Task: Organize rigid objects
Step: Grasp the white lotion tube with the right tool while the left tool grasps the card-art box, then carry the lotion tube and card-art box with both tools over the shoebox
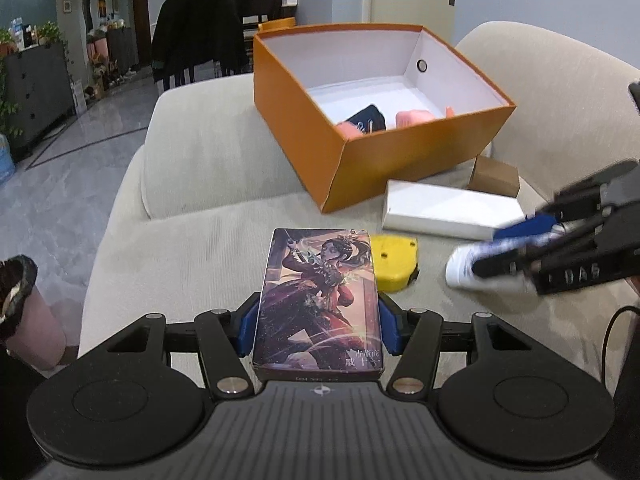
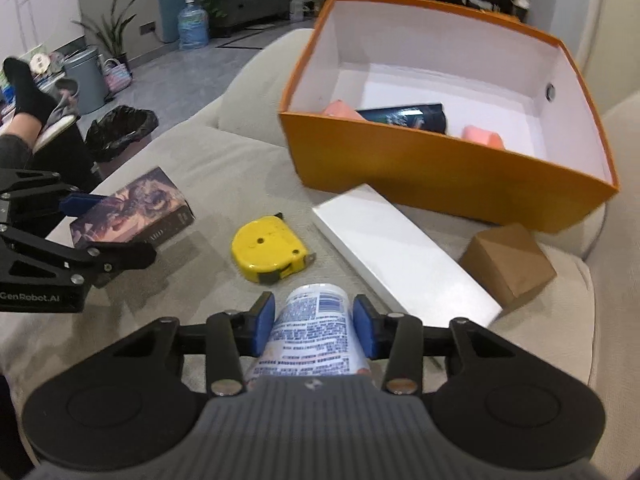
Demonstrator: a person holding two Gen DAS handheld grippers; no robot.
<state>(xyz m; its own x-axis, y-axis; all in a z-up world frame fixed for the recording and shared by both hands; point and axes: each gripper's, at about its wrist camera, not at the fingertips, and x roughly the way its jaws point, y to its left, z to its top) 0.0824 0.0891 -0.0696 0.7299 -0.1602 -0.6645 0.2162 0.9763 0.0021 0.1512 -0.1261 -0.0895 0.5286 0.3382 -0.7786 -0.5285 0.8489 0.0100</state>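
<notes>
I have both tongs loaded over the sofa [image 1: 200, 184]: the left tongs [image 1: 318, 330] clamp the illustrated card box [image 1: 320, 300] by its long sides, the right tongs [image 2: 314, 326] are shut on the printed white bottle [image 2: 312, 328]. The orange box [image 2: 448, 176] sits ahead, already holding pink items and a dark pack. My worry: the round bottle may twist out of the flat pads, or its end may catch the near wall of the orange box; the yellow tape measure [image 2: 268, 250], white flat box [image 2: 400, 256] and brown carton [image 2: 508, 264] lie underneath, waiting
</notes>
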